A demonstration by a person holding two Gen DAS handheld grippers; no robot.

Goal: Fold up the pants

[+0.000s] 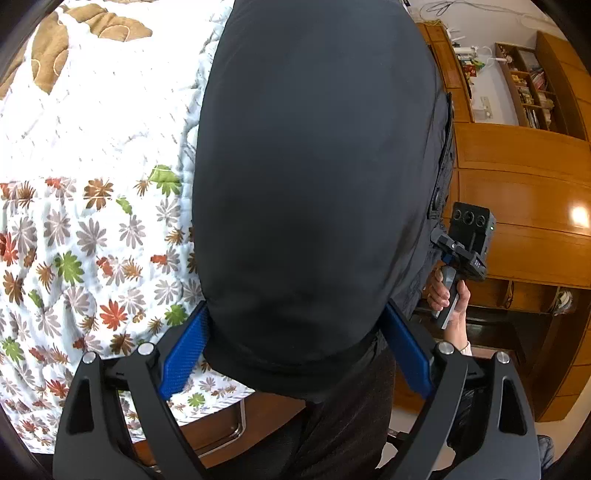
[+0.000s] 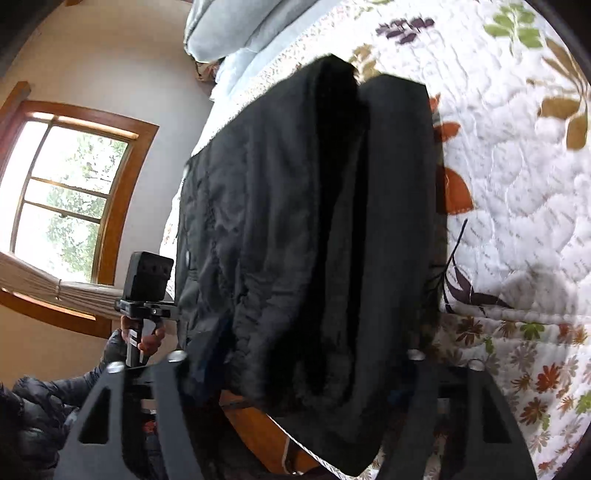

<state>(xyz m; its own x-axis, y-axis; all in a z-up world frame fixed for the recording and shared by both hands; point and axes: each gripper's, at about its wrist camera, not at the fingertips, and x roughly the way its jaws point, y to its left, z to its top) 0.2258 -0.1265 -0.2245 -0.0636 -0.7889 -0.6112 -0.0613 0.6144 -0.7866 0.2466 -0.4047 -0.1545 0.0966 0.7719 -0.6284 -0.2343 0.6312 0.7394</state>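
The black pants (image 1: 314, 177) hang in the air in front of the floral quilt on the bed (image 1: 92, 229). In the left wrist view they fill the middle; my left gripper (image 1: 295, 332) has its blue pads (image 1: 184, 350) closed on the bunched lower end of the cloth. In the right wrist view the pants (image 2: 306, 229) drape over and hide my right gripper's (image 2: 299, 373) fingertips, which seem closed on the cloth. Each gripper shows in the other's view, hand-held: the right gripper (image 1: 461, 243) and the left gripper (image 2: 147, 291).
The quilt (image 2: 517, 184) covers the bed, with a pale blue pillow (image 2: 236, 26) at its head. The wooden bed frame edge (image 1: 221, 424) runs below. Wooden cabinets and shelves (image 1: 517, 166) stand on one side, a window (image 2: 70, 199) on the other.
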